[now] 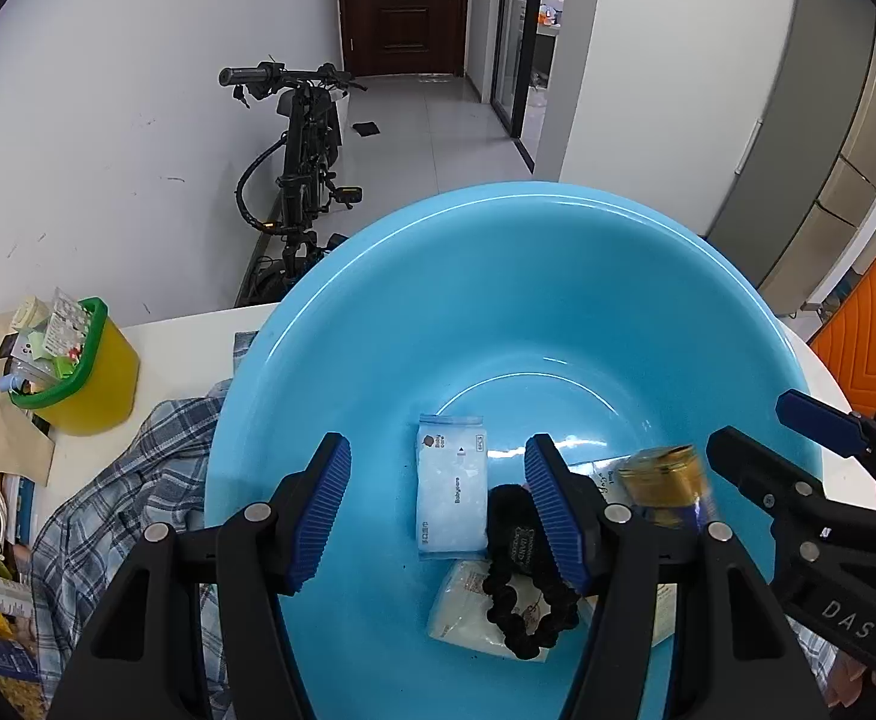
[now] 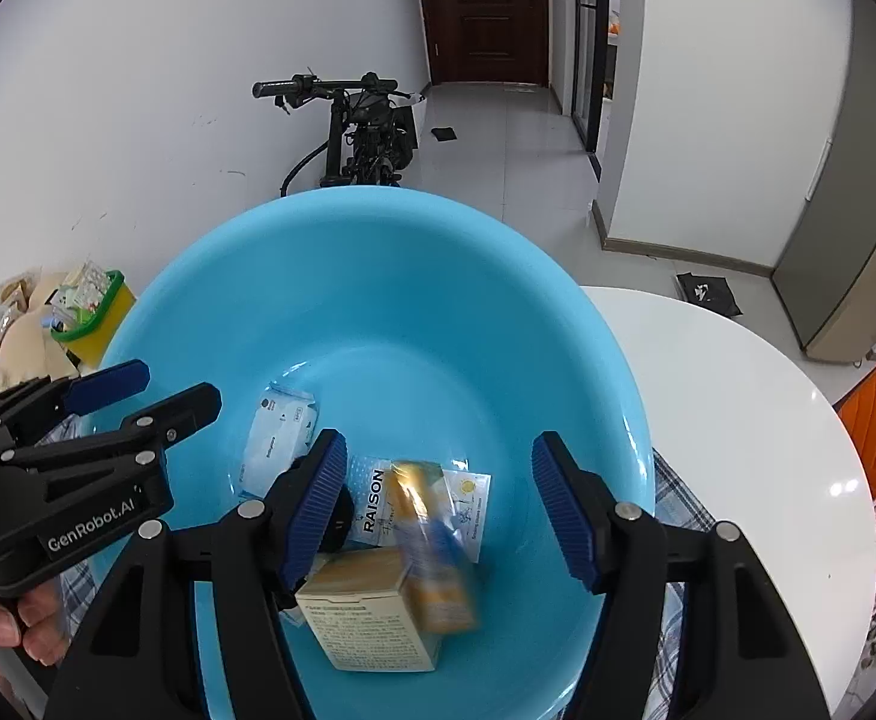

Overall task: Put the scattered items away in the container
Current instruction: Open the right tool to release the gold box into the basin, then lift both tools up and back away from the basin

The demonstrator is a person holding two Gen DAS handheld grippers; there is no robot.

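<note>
A big blue basin [image 1: 378,330] [image 2: 438,276] stands on the white table. In it lie a clear wipes packet [image 1: 450,483] [image 2: 279,438], a black scrunchie [image 1: 528,606], a RAISON sachet [image 2: 372,501], a beige box [image 2: 366,618] and flat packets. A gold-capped bottle [image 1: 666,483] [image 2: 432,546] is blurred, in the air above the basin floor. My left gripper [image 1: 438,510] is open and empty over the basin. My right gripper [image 2: 438,504] is open just above the bottle, not touching it; it also shows in the left wrist view [image 1: 762,426].
A yellow bin with a green rim [image 1: 90,372] [image 2: 99,315], full of small items, stands at the table's left. A plaid shirt [image 1: 114,498] lies under the basin. Clutter sits at the far left. An orange chair [image 1: 870,336] is right of the table. A bicycle [image 1: 300,162] leans on the wall.
</note>
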